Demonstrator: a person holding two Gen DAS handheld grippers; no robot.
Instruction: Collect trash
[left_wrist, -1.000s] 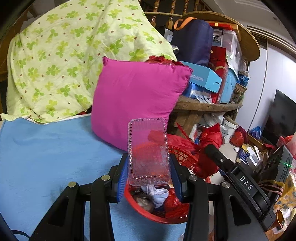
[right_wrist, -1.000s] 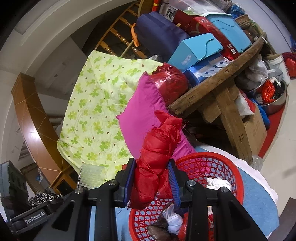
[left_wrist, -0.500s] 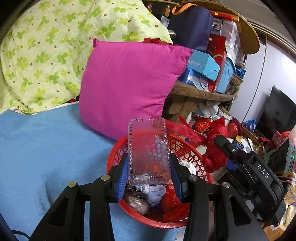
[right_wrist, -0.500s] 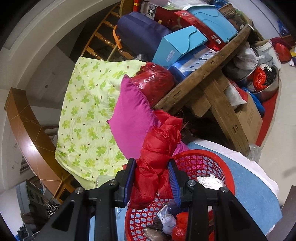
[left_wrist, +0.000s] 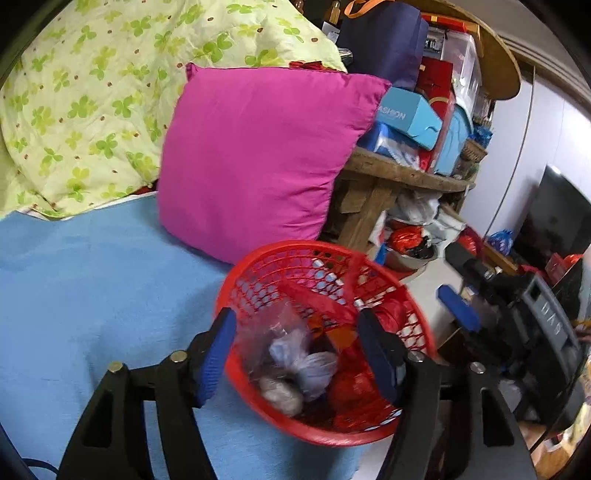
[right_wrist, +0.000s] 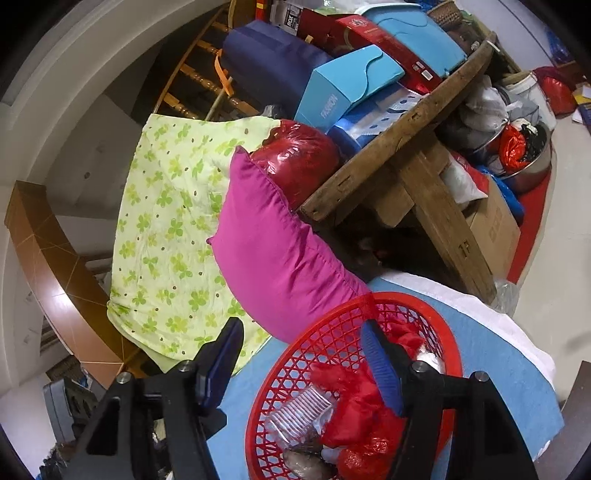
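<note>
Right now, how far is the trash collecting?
Done: the clear plastic tray and the red bag lie in the red basket. In hand: nothing; the left gripper and right gripper are opening, empty. Left: no loose trash shows on the blue cover.

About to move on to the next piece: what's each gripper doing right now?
Left gripper: jaws opening, holding nothing; clear plastic tray lies in the red basket.
Right gripper: jaws opening, empty; red bag in basket.

A clear ribbed plastic tray (right_wrist: 301, 410) and crumpled red bag (right_wrist: 364, 410) lie inside the red mesh basket (right_wrist: 328, 347)
</note>
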